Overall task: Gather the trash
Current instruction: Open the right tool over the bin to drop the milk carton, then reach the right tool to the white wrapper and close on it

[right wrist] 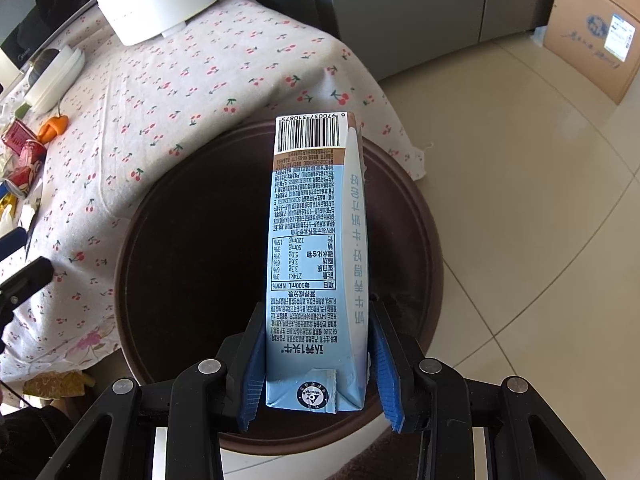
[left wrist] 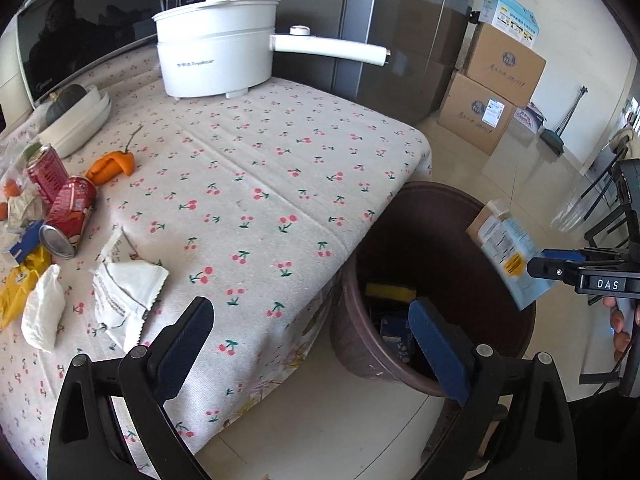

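Above brown bin [right wrist: 168, 240] — milk carton [right wrist: 316, 248] clamped in right gripper [right wrist: 316, 364]; left gripper [left wrist: 312, 344] wide, empty.

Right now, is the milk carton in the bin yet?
Not yet. The right gripper grips the carton above the bin; its lower end hangs over the opening.

— Where am I working?
— My home kitchen: black-fronted microwave oven [left wrist: 80, 32], white electric cooking pot [left wrist: 216, 48], tall grey steel fridge [left wrist: 400, 32], cherry-print cloth-covered table [left wrist: 260, 168], glossy beige tiled floor [right wrist: 520, 200].
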Motion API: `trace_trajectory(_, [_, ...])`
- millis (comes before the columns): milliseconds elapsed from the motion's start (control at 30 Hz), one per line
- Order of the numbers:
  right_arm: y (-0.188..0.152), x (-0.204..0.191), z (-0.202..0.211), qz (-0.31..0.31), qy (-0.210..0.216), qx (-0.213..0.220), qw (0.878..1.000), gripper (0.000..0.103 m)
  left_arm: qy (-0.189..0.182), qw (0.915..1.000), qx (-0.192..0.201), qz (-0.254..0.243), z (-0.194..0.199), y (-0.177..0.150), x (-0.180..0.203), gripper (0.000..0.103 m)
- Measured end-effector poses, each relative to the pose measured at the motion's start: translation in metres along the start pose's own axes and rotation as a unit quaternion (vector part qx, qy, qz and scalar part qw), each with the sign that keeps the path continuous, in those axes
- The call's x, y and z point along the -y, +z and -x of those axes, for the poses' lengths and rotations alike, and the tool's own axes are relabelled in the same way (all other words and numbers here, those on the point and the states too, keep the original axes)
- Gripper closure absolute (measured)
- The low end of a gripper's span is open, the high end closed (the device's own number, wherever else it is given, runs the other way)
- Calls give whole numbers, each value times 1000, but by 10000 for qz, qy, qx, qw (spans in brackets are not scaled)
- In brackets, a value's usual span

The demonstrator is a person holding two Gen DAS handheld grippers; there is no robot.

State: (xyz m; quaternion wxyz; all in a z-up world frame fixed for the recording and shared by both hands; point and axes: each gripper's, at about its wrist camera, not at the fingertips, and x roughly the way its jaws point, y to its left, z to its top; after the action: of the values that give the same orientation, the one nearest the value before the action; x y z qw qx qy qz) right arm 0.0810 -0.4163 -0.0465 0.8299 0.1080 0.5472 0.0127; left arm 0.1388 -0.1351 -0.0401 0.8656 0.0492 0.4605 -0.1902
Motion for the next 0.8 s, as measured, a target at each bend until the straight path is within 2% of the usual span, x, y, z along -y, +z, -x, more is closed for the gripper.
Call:
trace_trajectory(33, [1, 0, -1, -35, 11, -20, 10000, 54, 22, 10000, 0, 35, 3, -1, -5, 4])
trace_trajectory(67, [2, -1, -1, -89, 15, -25, 10000, 41, 50, 10000, 1, 67, 6, -2, -10, 4])
trace_trajectory(133, [4, -3, 0, -168, 32, 29, 9999, 28, 116, 9998, -4, 134, 10, -2, -19, 4])
trace_trajectory(433, [16, -32, 0, -9, 1, 61, 10000, 22, 369, 9977, -7, 561, 33, -14, -69, 4])
trace_trajectory(800, [28, -95, -5, 457, 4, 108, 9989, 18, 681, 9904, -30, 1199, 62, -34, -134, 4])
